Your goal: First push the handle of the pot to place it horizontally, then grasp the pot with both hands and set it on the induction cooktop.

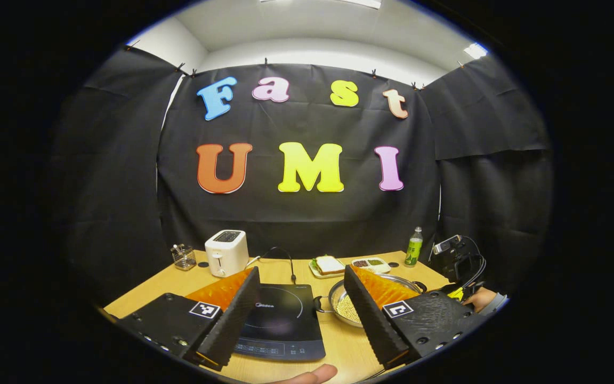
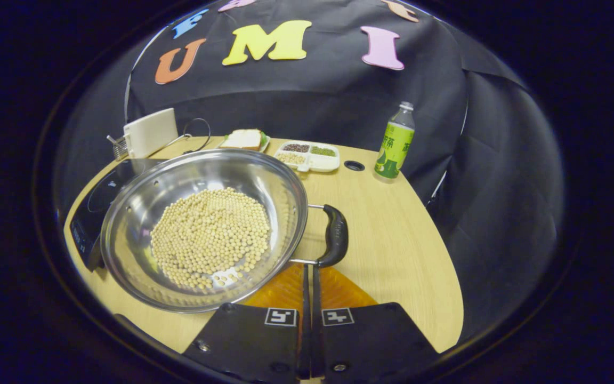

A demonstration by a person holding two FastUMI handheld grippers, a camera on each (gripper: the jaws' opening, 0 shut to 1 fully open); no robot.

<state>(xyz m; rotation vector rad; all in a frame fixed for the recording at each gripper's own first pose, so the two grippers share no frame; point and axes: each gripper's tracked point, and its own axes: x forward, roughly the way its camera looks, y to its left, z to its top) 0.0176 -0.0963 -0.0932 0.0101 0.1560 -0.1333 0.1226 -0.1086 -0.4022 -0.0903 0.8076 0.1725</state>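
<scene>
Right gripper view, wooden table point(image 2: 392, 240), steel pot point(image 2: 142, 213), black cloth wall point(image 2: 312, 101)

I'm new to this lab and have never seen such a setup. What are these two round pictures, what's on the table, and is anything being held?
A person holds two hand-held grippers, each carrying a forward-looking fisheye camera. In the left gripper view the left gripper is open, above the induction cooktop. In the right gripper view the right gripper is shut, empty, tips by the pot handle. The wooden table holds a steel pot of beans, a toaster, a sandwich, a divided dish and a bottle. Nothing is held.
</scene>
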